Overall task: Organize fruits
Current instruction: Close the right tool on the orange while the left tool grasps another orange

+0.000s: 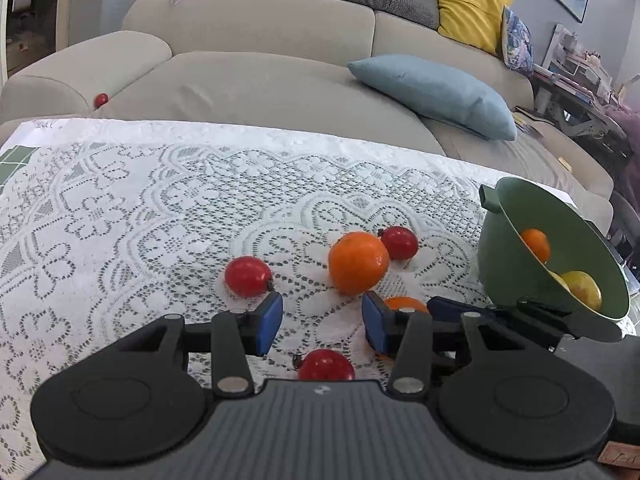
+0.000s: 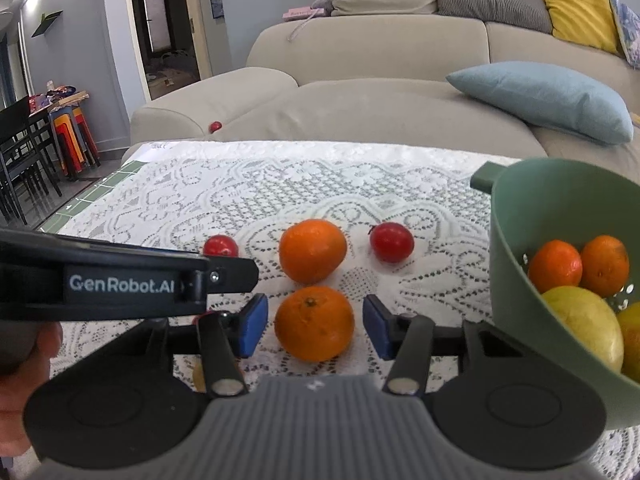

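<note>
Right tool straddles near orange on bench, jaws released, not yet touching peel. Centre pads on widest part, squeeze gently, lift clear of far orange, carry right to bowl. Left tool released, empty, above tomato.
</note>
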Motion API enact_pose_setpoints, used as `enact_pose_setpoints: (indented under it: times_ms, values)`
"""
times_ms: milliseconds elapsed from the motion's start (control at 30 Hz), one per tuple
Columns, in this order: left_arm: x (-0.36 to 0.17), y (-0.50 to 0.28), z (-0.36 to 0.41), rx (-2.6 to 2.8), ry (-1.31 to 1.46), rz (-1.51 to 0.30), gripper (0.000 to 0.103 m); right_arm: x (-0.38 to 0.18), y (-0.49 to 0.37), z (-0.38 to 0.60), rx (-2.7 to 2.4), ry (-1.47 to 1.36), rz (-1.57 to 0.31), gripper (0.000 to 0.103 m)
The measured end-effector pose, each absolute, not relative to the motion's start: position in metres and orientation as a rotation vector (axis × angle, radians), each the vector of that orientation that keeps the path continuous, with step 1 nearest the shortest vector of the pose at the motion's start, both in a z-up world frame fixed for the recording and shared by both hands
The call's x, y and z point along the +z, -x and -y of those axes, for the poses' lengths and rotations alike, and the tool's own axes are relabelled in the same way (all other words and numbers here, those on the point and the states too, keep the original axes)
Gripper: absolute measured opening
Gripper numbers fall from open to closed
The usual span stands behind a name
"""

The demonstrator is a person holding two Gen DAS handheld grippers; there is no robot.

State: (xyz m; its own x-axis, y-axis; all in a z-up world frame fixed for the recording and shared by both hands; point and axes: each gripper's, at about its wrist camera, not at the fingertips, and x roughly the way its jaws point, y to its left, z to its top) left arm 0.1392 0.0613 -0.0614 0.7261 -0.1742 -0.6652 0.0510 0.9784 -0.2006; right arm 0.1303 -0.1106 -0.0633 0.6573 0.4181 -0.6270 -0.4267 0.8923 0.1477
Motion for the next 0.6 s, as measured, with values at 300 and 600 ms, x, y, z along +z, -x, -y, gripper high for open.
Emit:
enact_pose_setpoints:
  times_ms: [300,600]
  values:
    - [-0.066,-0.144,-0.057,-0.149,0.201,-0.757,0.054,-0.069,-0.131,0.113,0.487,-0.005,-0.709,0.043]
    - [-0.071,-0.168,-0.05,-0.167,0.223,-0.757,0.054,-0.065,-0.13,0.119,0.397,0.057,-0.653,0.043]
